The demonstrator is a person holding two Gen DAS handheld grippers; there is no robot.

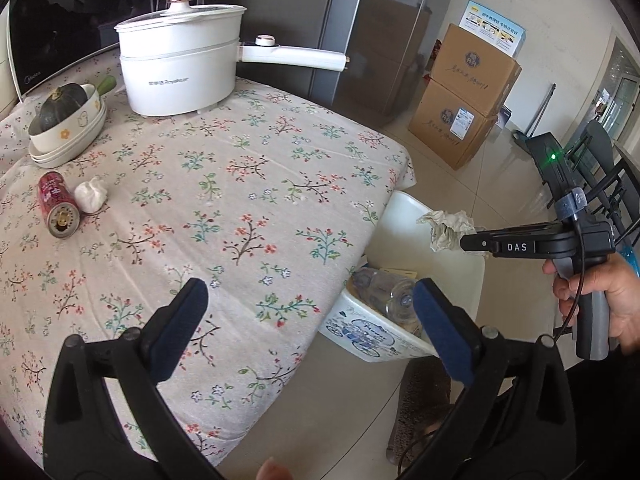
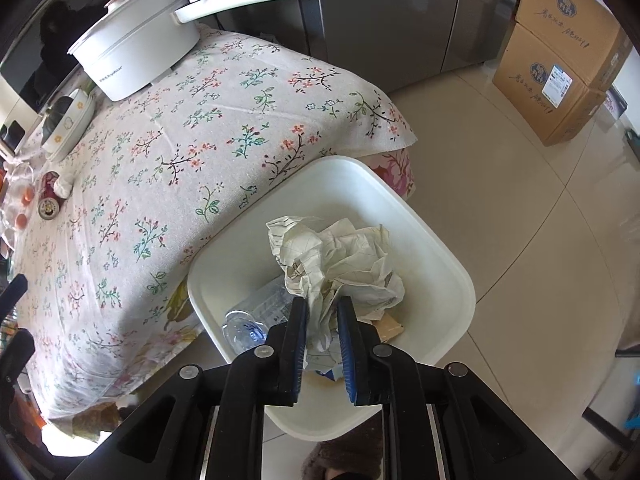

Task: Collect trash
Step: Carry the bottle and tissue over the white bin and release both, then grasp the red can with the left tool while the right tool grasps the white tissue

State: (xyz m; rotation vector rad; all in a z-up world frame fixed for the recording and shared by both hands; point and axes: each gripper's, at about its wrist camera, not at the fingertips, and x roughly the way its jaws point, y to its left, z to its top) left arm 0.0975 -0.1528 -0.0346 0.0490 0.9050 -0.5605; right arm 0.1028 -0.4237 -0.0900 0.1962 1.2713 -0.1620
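My right gripper [image 2: 322, 312] is shut on a crumpled paper ball [image 2: 340, 264] and holds it over the white trash bin [image 2: 452, 280] beside the table; it shows in the left wrist view [image 1: 466, 240] with the paper [image 1: 448, 228]. The bin [image 1: 400, 208] holds a clear plastic bottle [image 2: 256, 320] and other scraps. My left gripper [image 1: 310, 302] is open and empty above the table's near edge. A red can [image 1: 56, 204] lies on its side on the floral tablecloth [image 1: 240, 184], touching a white crumpled tissue [image 1: 91, 196].
A white electric pot [image 1: 180, 68] with a long handle stands at the back of the table. A bowl holding a dark green squash [image 1: 64, 116] sits at the left. Cardboard boxes [image 1: 464, 96] stand on the floor by the fridge [image 1: 372, 32]. Dark chairs [image 1: 600, 168] are at right.
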